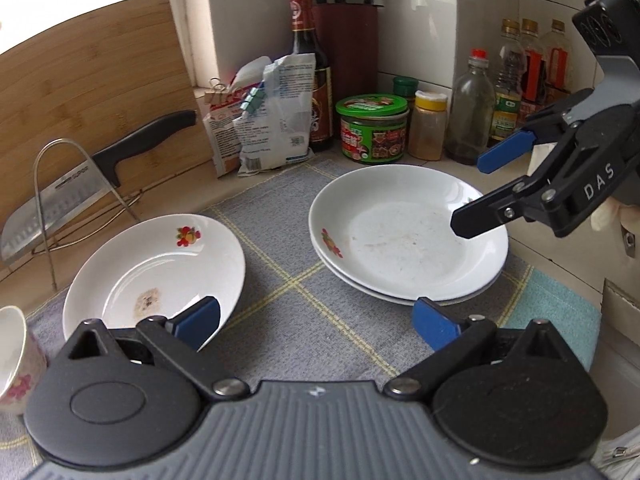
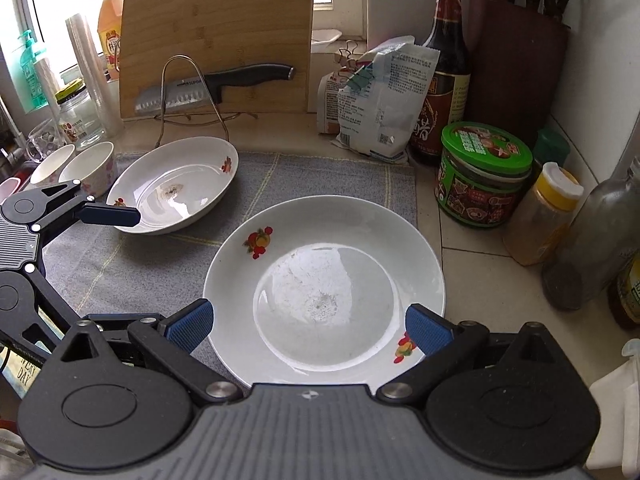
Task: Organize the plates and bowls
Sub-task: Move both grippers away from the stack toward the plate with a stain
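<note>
A white plate with a fruit print [image 1: 160, 272] [image 2: 176, 188] lies on the left of a grey checked mat [image 1: 304, 216]. To its right is a stack of two matching plates [image 1: 400, 236] [image 2: 324, 280]. My left gripper [image 1: 318, 324] is open, and its left pad [image 1: 200, 320] overlaps the single plate's near rim. Contact cannot be told. My right gripper [image 2: 310, 326] [image 1: 474, 196] is open above the stack's right rim and holds nothing. Two floral bowls [image 2: 94, 168] [image 2: 52, 162] stand left of the mat, one of them at the left wrist view's edge [image 1: 16, 360].
A cleaver [image 1: 60, 200] rests on a wire rack against a bamboo board [image 1: 92, 80] at the back left. Clipped bags [image 1: 264, 120], a soy bottle [image 1: 308, 60], a green-lidded jar [image 1: 374, 128], a spice shaker [image 1: 428, 124] and several bottles line the back and right wall.
</note>
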The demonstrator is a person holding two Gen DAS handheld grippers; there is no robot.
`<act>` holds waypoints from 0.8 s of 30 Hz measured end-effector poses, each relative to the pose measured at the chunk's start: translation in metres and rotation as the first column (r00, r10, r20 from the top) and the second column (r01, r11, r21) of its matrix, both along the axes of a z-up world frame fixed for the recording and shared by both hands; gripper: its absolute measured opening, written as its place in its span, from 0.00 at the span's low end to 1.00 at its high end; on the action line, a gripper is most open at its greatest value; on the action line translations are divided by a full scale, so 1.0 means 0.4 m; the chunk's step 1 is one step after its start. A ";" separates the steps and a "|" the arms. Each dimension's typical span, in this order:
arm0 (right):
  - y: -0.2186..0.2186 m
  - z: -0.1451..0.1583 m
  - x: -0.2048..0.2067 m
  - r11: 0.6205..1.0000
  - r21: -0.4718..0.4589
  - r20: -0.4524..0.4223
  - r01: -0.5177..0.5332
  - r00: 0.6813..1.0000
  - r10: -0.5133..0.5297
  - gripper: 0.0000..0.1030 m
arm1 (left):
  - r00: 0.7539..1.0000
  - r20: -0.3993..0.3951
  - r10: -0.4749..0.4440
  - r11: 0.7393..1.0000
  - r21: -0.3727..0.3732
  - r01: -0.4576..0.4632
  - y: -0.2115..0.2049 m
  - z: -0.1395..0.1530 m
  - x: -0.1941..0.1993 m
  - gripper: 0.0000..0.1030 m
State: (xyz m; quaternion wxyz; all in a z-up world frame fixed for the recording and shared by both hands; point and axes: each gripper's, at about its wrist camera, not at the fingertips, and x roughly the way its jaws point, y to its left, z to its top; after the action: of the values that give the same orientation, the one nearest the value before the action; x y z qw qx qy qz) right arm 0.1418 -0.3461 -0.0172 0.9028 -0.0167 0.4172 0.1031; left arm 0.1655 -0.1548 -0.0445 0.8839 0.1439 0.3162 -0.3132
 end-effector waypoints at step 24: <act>0.196 -0.021 0.108 0.957 0.069 0.065 -0.280 0.959 0.276 1.00 | 0.866 -0.072 0.494 0.868 0.092 -0.488 0.193 -0.014 -0.078 0.99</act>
State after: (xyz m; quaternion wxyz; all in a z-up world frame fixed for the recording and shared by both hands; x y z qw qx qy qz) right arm 0.1851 -0.2676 -0.0256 0.8903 -0.0432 0.3816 0.2446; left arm 0.1344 -0.0774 -0.0503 0.9131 0.0749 0.3942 -0.0732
